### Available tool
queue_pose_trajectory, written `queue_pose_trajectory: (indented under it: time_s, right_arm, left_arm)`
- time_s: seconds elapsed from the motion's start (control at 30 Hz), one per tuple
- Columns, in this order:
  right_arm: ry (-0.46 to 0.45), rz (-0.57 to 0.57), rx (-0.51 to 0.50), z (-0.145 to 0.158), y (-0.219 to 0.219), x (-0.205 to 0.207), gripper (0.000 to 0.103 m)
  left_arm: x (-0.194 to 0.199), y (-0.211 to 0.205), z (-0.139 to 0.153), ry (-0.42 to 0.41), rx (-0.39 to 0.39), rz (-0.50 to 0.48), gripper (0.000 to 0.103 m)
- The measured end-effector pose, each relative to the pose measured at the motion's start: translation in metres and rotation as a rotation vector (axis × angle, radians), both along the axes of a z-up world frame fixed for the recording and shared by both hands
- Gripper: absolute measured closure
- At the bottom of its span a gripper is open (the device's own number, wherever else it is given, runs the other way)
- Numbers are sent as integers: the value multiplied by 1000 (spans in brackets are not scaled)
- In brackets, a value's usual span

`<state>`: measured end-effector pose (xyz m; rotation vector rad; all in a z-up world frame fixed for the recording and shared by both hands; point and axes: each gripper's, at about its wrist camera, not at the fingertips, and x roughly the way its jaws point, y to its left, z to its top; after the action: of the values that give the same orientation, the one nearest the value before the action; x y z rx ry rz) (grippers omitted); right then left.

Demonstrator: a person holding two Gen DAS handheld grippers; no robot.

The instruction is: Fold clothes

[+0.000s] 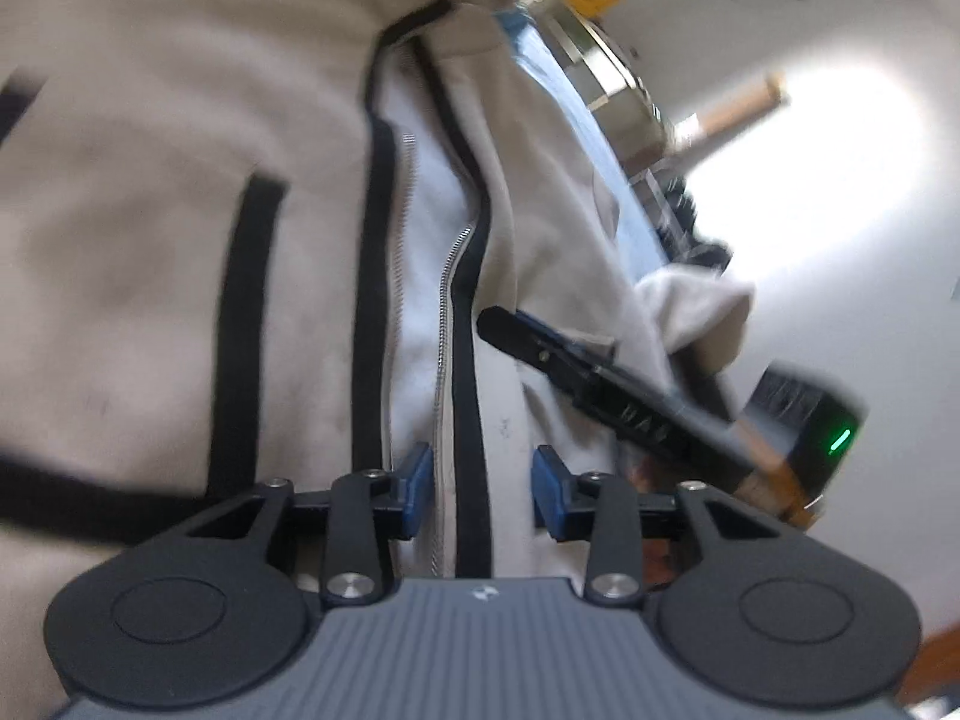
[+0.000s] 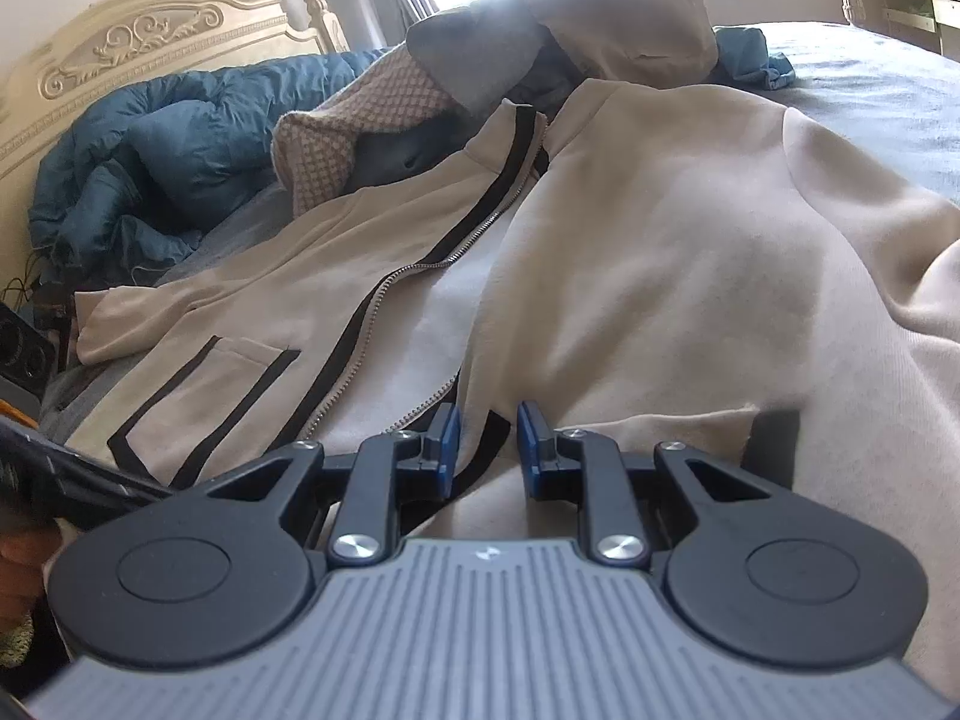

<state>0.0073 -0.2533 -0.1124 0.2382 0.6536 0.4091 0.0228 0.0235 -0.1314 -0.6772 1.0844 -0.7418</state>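
Observation:
A beige zip jacket with black trim lies open on the bed, its zipper running up the middle. In the left wrist view my left gripper stands open just above the cloth. The zipper and a black trim strip pass between its blue pads, with a gap on both sides. My right gripper is shut on the jacket's black-edged front panel, which rises in a fold from its pads. From the left wrist view, that right gripper comes in from the right with beige cloth bunched over it.
A carved cream headboard stands at the back left, with a blue duvet heaped below it. A checked knit and grey garments are piled beyond the jacket. Grey bed sheet shows at the right. A hand shows at the lower left.

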Motion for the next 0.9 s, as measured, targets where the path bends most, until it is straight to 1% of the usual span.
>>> queue_pose_trajectory:
  time_s: [0.07, 0.23, 0.4, 0.43, 0.63, 0.73, 0.77, 0.83, 0.9]
  right_arm:
    - [0, 0, 2, 0, 0, 0, 85]
    - [-1, -1, 2, 0, 0, -1, 85]
    - [-2, 0, 1, 0, 0, -1, 85]
    - [-2, 0, 1, 0, 0, -1, 85]
    - [-2, 2, -9, 0, 2, -2, 84]
    - [-2, 3, -18, 1, 3, -1, 84]
    - [-2, 3, -25, 1, 3, -1, 84]
    - [-2, 5, -38, 2, 5, -1, 84]
    - [2, 4, -61, 6, 9, 0, 84]
  left_arm:
    - [-5, 6, -3, 35, -56, 7, 67]
    - [-20, 9, -8, 76, -106, -7, 69]
    - [-42, 14, -5, 68, -115, -12, 77]
    - [-46, 15, -4, 65, -114, -13, 80]
    - [-74, 22, -10, 72, -76, -20, 90]
    - [-84, 22, -13, 70, -71, -14, 94]
    - [-87, 22, -14, 63, -72, -11, 95]
    - [-92, 24, -17, 79, -113, 2, 95]
    - [-96, 27, -17, 64, -119, 22, 96]
